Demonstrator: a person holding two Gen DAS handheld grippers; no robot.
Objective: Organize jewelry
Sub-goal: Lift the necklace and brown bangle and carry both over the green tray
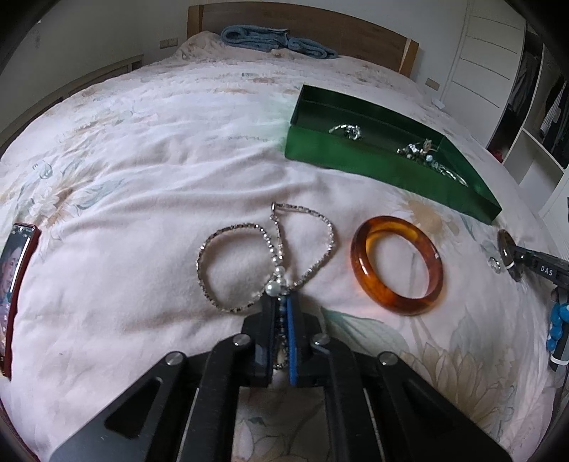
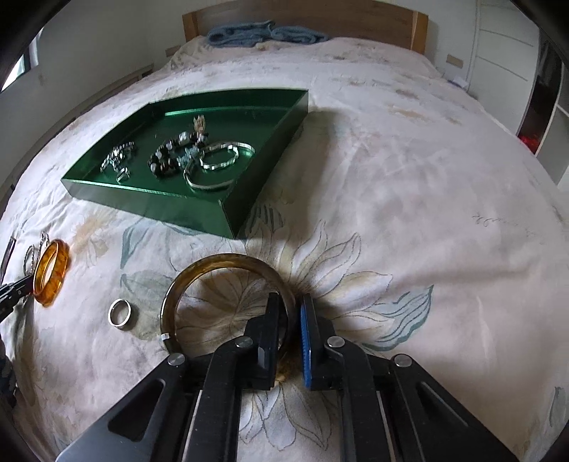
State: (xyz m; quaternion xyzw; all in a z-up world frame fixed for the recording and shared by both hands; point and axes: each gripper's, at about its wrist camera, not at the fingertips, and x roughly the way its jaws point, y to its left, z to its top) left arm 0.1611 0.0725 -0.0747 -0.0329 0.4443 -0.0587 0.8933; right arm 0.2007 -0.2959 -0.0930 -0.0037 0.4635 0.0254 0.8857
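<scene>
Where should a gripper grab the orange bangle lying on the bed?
Across its thick band, one finger inside the hole and one outside, coming down from above. The orange bangle lies flat on the bedspread, with nothing touching it.

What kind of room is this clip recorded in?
Almost certainly a bedroom. The jewelry lies on a bed with a floral bedspread and a wooden headboard, and a white wardrobe stands along the wall beside it.
</scene>
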